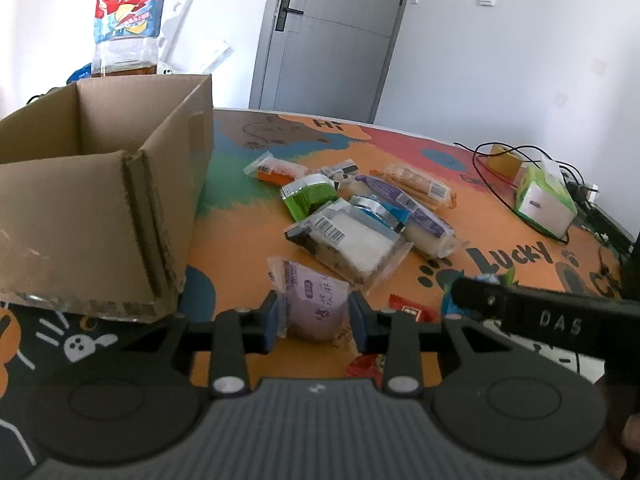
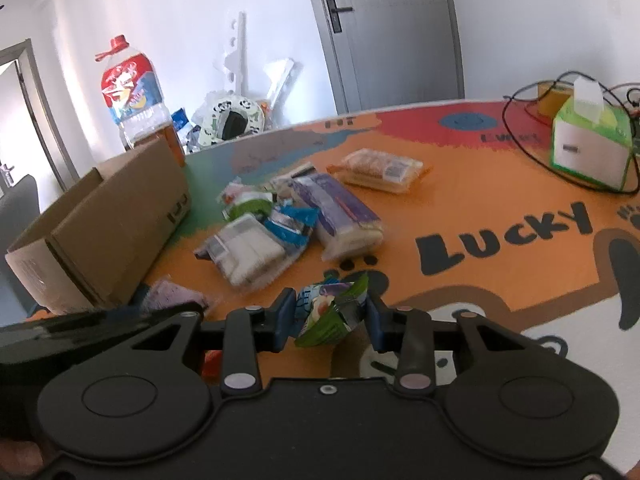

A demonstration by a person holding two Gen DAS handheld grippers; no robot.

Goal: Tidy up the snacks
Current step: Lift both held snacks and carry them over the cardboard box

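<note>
Purple packet (image 1: pixel 310 304) pinched, seemingly, between left fingers (image 1: pixel 272 320).

Left gripper (image 1: pixel 313 316) clamps a purple packet (image 1: pixel 310 300); right gripper (image 2: pixel 330 320) pinches a green packet (image 2: pixel 332 314).

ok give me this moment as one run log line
left claw: shut on purple snack pack | right claw: shut on green snack pouch | cardboard box: open, nearby
</note>
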